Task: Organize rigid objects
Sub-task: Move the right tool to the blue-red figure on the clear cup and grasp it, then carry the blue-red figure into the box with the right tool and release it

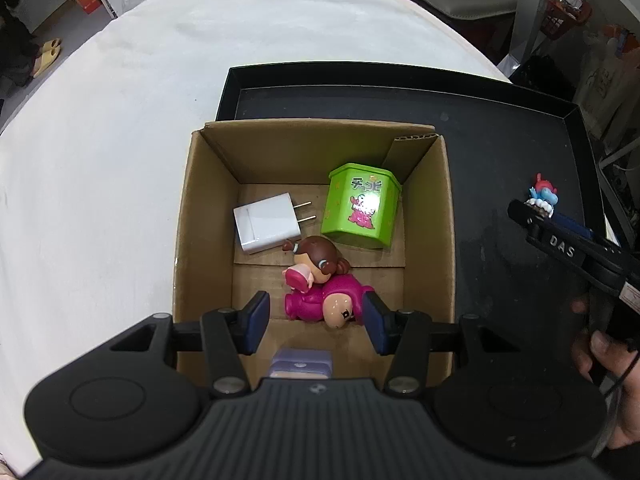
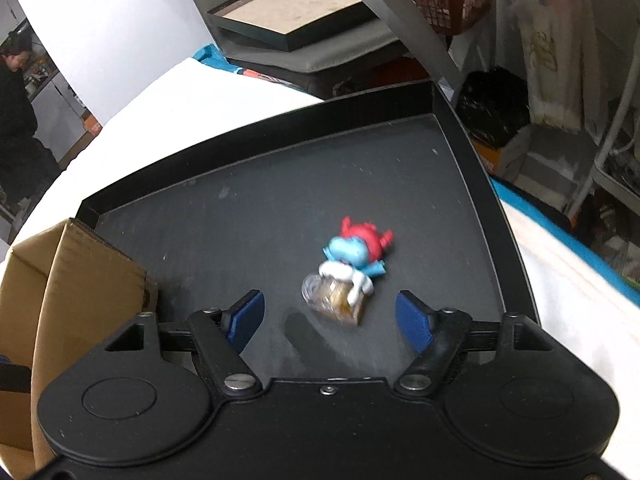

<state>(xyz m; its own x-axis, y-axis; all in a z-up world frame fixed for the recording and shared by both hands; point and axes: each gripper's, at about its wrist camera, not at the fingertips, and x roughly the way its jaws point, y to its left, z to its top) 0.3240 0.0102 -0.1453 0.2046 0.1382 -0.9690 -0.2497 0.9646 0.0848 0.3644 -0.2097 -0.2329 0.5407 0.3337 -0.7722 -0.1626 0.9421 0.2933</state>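
Note:
My left gripper [image 1: 316, 322] is open above a cardboard box [image 1: 184, 216]. The box holds a white plug adapter [image 1: 266, 224], a green tin [image 1: 362, 210] and a pink doll figure [image 1: 320, 284] lying between my fingers, plus a purple item [image 1: 301, 362] near my palm. My right gripper [image 2: 330, 320] is open over a black tray [image 2: 256, 208], just short of a blue and red figurine [image 2: 348, 264] lying on it. That figurine also shows in the left wrist view [image 1: 542, 196], partly hidden behind the right gripper.
The cardboard box [image 2: 72, 280] stands on the tray's left part. The tray [image 1: 500, 152] rests on a white table [image 1: 120, 140]. Shelves, bags and an orange basket [image 2: 448, 0] lie beyond the table's right edge.

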